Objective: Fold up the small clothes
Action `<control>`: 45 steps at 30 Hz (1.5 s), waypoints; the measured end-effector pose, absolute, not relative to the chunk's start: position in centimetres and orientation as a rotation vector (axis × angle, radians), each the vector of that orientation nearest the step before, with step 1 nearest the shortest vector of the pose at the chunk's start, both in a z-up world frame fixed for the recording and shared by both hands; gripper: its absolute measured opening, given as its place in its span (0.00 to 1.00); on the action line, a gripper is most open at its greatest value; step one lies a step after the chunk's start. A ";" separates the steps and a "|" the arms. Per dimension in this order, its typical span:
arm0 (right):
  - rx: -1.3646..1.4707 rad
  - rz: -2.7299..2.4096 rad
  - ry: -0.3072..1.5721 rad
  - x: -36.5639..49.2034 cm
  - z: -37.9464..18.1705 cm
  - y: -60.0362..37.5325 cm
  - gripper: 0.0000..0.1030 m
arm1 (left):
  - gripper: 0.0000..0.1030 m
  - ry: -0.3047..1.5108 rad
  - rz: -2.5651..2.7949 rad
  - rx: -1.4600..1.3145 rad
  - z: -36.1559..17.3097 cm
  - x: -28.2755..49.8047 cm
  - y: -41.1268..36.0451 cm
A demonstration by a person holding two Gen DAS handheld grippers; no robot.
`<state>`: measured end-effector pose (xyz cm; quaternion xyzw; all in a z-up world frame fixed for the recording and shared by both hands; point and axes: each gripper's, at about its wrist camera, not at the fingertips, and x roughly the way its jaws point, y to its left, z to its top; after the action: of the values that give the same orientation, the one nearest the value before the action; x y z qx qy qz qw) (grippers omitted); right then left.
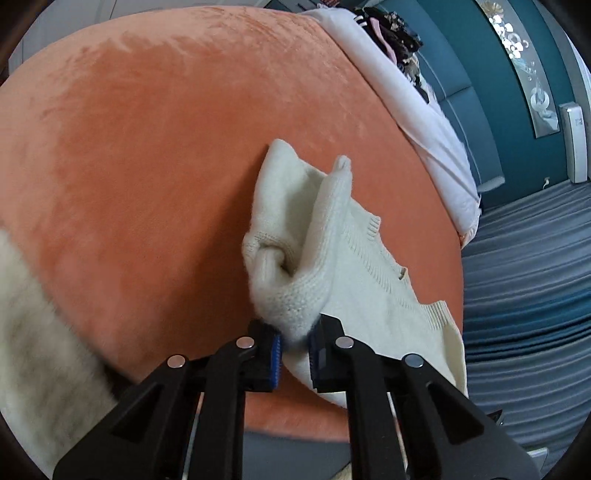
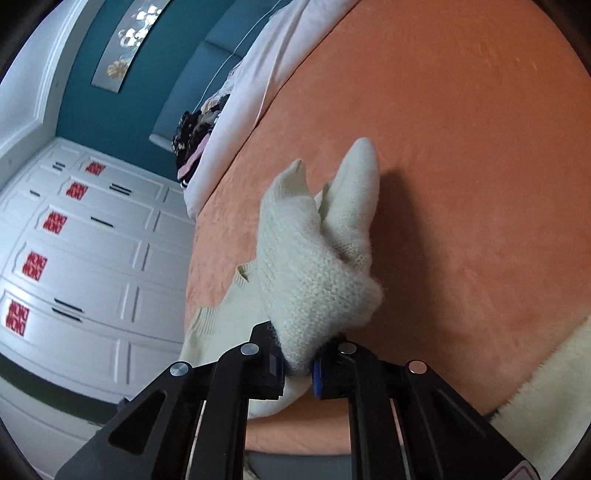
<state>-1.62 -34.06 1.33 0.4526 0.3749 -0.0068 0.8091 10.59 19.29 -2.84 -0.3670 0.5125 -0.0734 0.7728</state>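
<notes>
One cream knit (image 1: 291,236), perhaps two tools (image 1: 295,347).

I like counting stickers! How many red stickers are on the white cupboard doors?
5, running in a line down the white wardrobe. More may be hidden beyond the picture's edge.

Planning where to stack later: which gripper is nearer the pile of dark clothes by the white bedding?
Can't tell. The pile of dark clothes sits far off in both views. The left gripper and right gripper are each clamped on the cream knit garment on the orange bedspread.
</notes>
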 end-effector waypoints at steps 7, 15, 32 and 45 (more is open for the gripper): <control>0.691 -0.247 1.092 -7.3 -3.8 -32.1 0.26 | 0.31 1.178 0.015 -0.673 -6.0 5.9 19.4; 0.502 -0.288 0.825 -2.5 4.0 -33.0 0.72 | 0.88 0.880 0.012 -0.403 2.4 12.9 16.7; 0.614 -0.184 0.786 5.2 1.6 -34.4 0.09 | 0.08 1.043 -0.151 -0.463 -2.8 24.0 13.3; 0.440 -0.145 0.871 0.7 2.2 -28.7 0.21 | 0.56 0.957 -0.095 -0.254 0.5 15.8 10.0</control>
<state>0.75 -28.69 2.18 0.2114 0.4178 -0.0697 0.8808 15.78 9.96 0.52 -0.1217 0.4589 -0.0457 0.8789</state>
